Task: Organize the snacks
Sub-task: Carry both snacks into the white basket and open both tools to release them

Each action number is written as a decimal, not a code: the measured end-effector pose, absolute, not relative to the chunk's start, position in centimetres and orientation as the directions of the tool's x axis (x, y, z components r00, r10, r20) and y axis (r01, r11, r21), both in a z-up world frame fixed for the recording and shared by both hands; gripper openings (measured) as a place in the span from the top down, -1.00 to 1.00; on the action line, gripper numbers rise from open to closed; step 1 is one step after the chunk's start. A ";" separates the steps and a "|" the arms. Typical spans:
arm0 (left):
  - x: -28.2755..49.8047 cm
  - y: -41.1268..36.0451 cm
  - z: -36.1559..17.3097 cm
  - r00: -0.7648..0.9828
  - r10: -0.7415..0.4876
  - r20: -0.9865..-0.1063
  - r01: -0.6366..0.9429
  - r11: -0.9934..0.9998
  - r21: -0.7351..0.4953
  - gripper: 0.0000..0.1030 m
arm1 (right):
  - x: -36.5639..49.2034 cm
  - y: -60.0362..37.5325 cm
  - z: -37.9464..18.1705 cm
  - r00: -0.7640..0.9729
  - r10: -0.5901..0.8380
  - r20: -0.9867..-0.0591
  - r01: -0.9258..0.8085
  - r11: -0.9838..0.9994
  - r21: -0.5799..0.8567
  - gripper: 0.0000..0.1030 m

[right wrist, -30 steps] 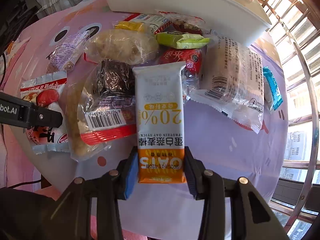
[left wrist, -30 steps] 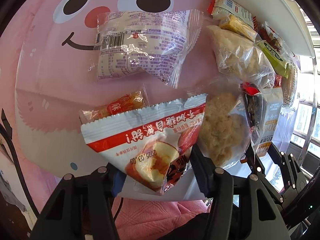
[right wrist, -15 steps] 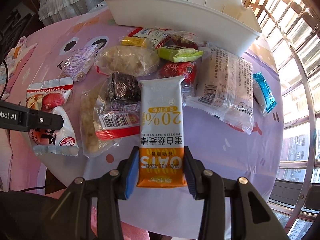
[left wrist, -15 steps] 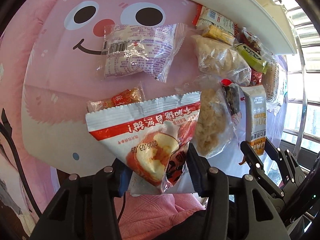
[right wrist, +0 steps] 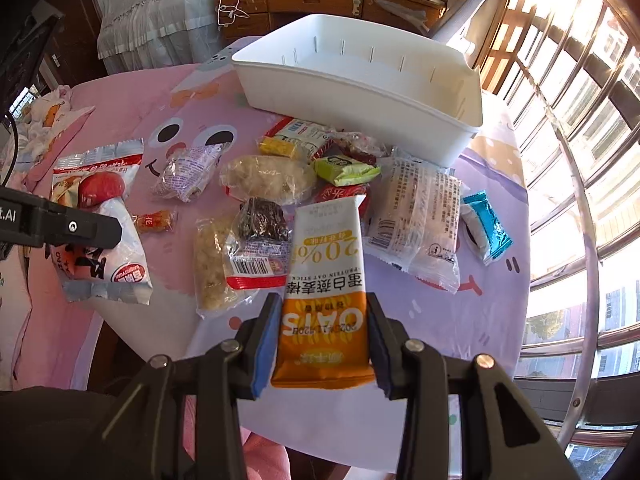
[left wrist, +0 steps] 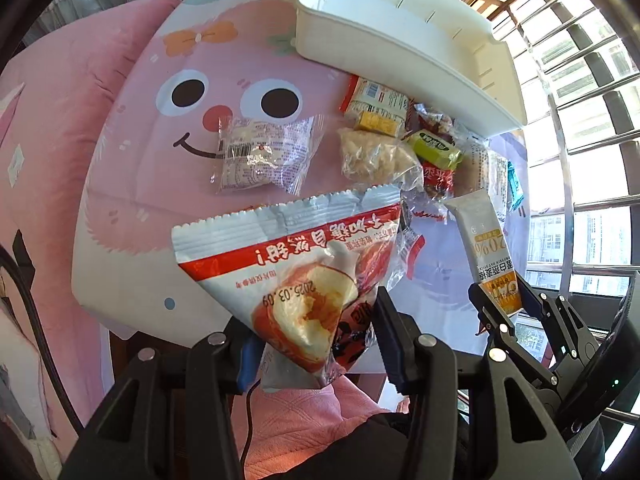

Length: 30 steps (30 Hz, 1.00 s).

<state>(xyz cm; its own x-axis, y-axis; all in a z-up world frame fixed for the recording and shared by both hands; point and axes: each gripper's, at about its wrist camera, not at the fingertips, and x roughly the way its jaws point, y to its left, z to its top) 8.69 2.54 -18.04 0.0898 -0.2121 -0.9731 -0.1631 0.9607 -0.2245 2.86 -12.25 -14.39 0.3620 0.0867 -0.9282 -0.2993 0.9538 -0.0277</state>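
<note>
My left gripper [left wrist: 314,328] is shut on a red and silver bread packet [left wrist: 296,264] and holds it above the table's near edge; the packet also shows in the right wrist view [right wrist: 100,224]. My right gripper [right wrist: 322,334] is shut on a white and orange oat bar [right wrist: 326,280], lifted above the table; the bar shows in the left wrist view [left wrist: 486,248] too. An empty white bin [right wrist: 360,92] stands at the far side of the table. Several loose snacks [right wrist: 268,178] lie between the grippers and the bin.
A clear purple-printed packet [left wrist: 264,156] lies on the pink cartoon tablecloth [left wrist: 132,152]. A large clear packet [right wrist: 420,216] and a blue wrapper [right wrist: 488,228] lie at the right. Window bars [right wrist: 580,160] run along the right; a wooden dresser [right wrist: 320,4] stands behind.
Both grippers have lifted and pulled back from the table with their packets. The bin's inside has come into view and the snacks look smaller.
</note>
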 end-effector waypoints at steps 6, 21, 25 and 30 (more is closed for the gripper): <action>10.3 2.4 -12.8 0.150 -0.205 -0.967 -0.145 0.963 -0.227 0.06 | 3.7 -12.4 -10.9 0.436 0.111 -0.893 -0.286 0.958 -0.021 0.21; 19.5 1.8 -4.4 0.338 -0.245 -0.909 -0.001 0.965 -0.260 0.06 | 11.4 -14.1 -3.6 0.621 0.091 -0.778 -0.188 0.981 -0.035 0.21; 22.5 1.8 -4.1 0.374 -0.265 -0.889 0.036 0.962 -0.272 0.06 | 14.4 -14.5 -3.1 0.641 0.079 -0.763 -0.145 0.989 -0.020 0.21; 26.4 1.9 -5.8 0.373 -0.305 -0.876 0.070 0.951 -0.302 0.06 | 17.7 -14.8 -3.7 0.662 0.063 -0.747 -0.090 0.996 0.004 0.20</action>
